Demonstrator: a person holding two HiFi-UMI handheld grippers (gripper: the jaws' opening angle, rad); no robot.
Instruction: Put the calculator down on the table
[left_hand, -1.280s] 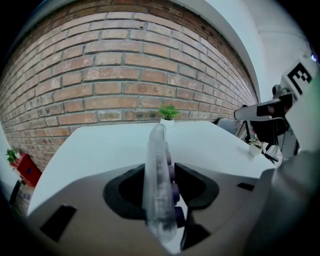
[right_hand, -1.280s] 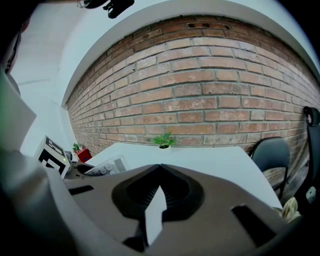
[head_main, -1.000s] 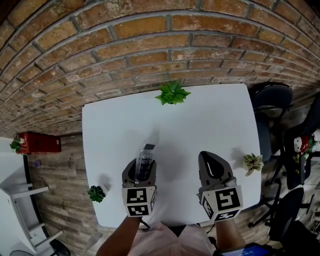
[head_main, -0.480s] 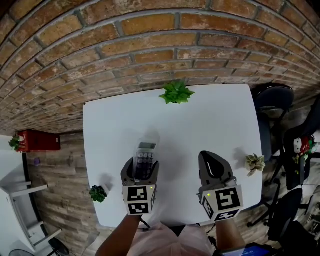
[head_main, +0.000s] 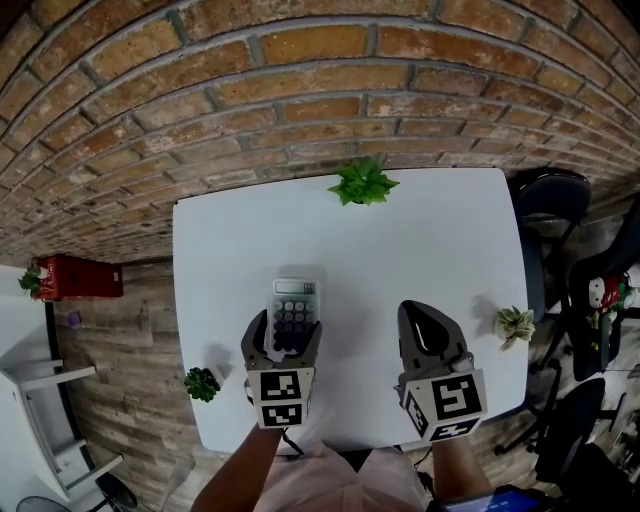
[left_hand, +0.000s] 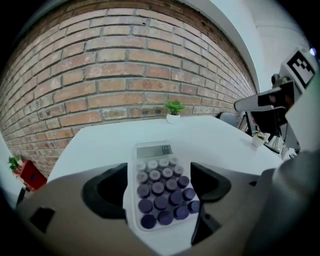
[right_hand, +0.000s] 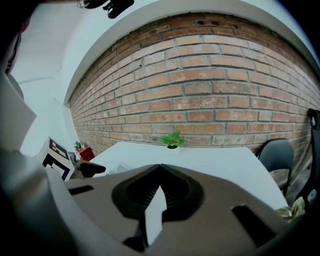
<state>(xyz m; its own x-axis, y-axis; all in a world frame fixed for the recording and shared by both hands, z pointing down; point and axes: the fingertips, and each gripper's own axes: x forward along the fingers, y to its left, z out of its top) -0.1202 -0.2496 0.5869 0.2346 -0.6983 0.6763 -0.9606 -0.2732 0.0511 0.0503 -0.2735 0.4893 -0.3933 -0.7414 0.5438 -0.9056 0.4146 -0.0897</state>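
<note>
Left hand-held gripper (head_main: 286, 336), jaws just opened, straddles calculator (head_main: 295, 304) flat on table (head_main: 420, 250).

Left hand-held gripper (head_main: 287, 331) just opened astride calculator (head_main: 295, 303); right hand-held gripper (head_main: 421, 312) closed.

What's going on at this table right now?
A person holds a gripper in each hand over a white table. The left gripper has just been opening its jaws. They now stand wide on either side of a calculator, which lies face up on the table with neither pad pressing on it, so the set-down looks done. The right gripper is shut and empty and hangs above the table's right part. A potted plant sits at the far edge.
</note>
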